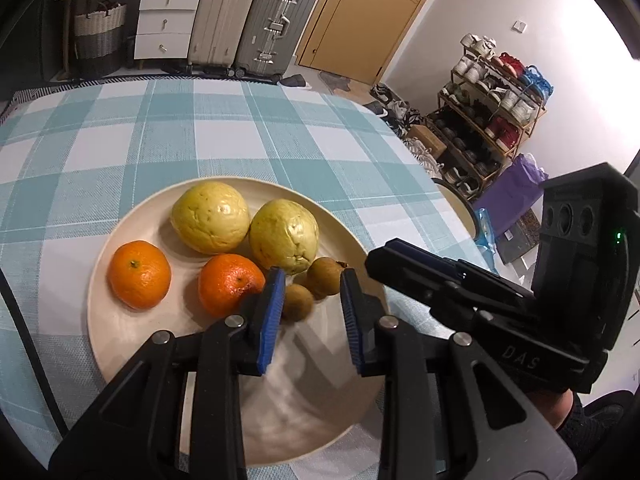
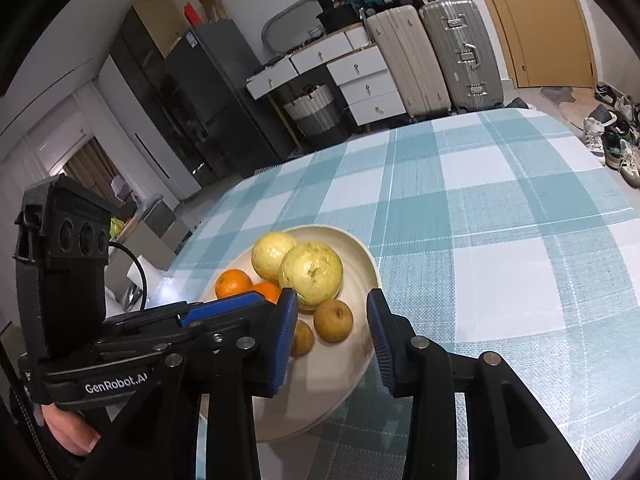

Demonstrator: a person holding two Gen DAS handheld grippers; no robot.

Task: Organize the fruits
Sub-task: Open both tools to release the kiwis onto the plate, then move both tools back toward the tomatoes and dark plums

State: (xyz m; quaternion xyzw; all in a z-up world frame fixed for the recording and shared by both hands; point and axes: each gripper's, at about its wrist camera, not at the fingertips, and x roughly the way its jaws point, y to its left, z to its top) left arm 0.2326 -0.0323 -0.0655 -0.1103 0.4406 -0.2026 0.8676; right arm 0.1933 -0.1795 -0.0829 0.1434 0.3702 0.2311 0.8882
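Observation:
A cream plate [image 1: 120,344] [image 2: 360,264] sits on the checked tablecloth. It holds two yellow-green guavas [image 1: 210,216] [image 1: 284,236], two oranges [image 1: 140,274] [image 1: 226,282] and two small brown fruits [image 1: 324,276] [image 1: 296,302]. My left gripper [image 1: 312,280] is open and empty above the plate's near side, with the small brown fruits just beyond its tips. My right gripper [image 2: 332,300] is open and empty over the plate's right side, near a brown fruit [image 2: 333,320]. The right gripper's body [image 1: 520,288] shows in the left wrist view.
The blue and white checked tablecloth [image 1: 200,132] [image 2: 500,220] stretches beyond the plate. Suitcases [image 1: 256,20], white drawers [image 1: 168,20] and a shoe rack [image 1: 492,120] stand past the table's far edge. A wooden door [image 1: 372,12] is behind.

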